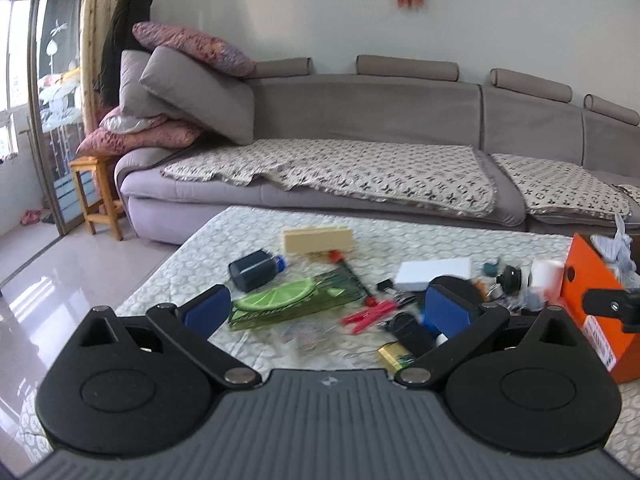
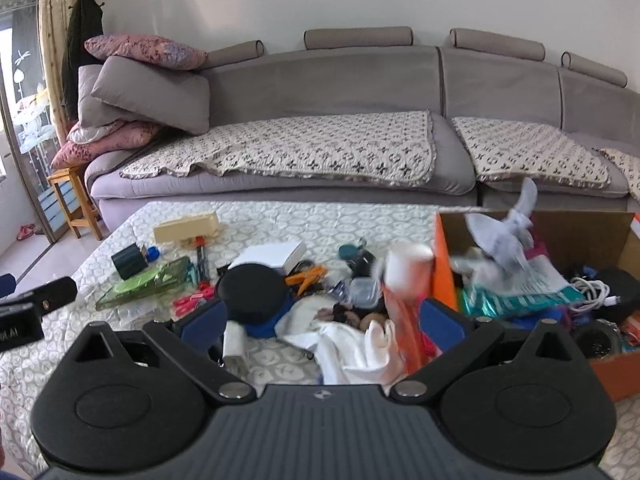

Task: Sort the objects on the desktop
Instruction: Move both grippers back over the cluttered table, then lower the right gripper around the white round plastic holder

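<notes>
A clutter of small objects covers the table. In the left wrist view my left gripper point(image 1: 326, 312) hangs open above a green lime-printed case point(image 1: 292, 300), a red clip point(image 1: 366, 316), a dark ink bottle point(image 1: 254, 270), a white box point(image 1: 434, 274) and a yellow battery point(image 1: 394, 356). In the right wrist view my right gripper point(image 2: 324, 318) is open above a white cloth point(image 2: 352, 344) and a black round case point(image 2: 252, 292). An orange cardboard box point(image 2: 444, 264) at the right holds a crumpled grey tissue point(image 2: 504, 236), cables and packets.
A cream block point(image 1: 318, 240) lies at the table's far side. A grey sofa point(image 1: 360, 128) with patterned covers stands behind the table, cushions stacked at its left end. A wooden stool point(image 1: 94, 196) is by the glass door. The table's left edge drops to tiled floor point(image 1: 48, 280).
</notes>
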Demonstrator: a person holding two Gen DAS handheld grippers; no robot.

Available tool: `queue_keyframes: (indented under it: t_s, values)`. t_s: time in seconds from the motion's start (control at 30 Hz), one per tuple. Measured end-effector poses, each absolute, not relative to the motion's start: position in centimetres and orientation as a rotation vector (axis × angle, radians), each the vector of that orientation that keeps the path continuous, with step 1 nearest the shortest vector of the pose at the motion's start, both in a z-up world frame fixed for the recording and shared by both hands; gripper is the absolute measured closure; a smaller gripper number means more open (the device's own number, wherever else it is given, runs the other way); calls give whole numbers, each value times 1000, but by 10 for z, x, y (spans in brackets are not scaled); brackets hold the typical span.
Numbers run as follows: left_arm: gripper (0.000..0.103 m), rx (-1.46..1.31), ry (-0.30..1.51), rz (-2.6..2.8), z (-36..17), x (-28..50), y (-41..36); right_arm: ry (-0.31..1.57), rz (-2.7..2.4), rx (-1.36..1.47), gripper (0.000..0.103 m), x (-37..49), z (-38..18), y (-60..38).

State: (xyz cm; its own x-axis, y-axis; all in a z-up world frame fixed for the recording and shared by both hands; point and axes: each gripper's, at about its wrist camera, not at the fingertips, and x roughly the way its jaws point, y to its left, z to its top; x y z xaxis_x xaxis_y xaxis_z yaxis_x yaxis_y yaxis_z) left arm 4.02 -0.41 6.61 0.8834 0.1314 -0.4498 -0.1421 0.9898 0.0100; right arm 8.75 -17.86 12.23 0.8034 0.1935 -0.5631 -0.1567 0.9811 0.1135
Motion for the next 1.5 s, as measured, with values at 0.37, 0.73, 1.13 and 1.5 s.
queue_keyframes:
  t_s: [0.37, 0.73, 1.13, 1.5]
  values:
    - [0, -7, 465, 172, 49, 35, 16, 614, 242, 36, 0, 71, 95, -162]
    - [0, -1, 484, 204, 34, 46, 33, 596, 262, -20, 0, 57, 67, -151]
    - [0, -9, 498, 310, 23, 37, 108, 515, 408, -166, 2, -11, 32, -112]
    - [0, -4, 496, 319, 20, 42, 110, 562, 427, -111, 24, 7, 24, -114]
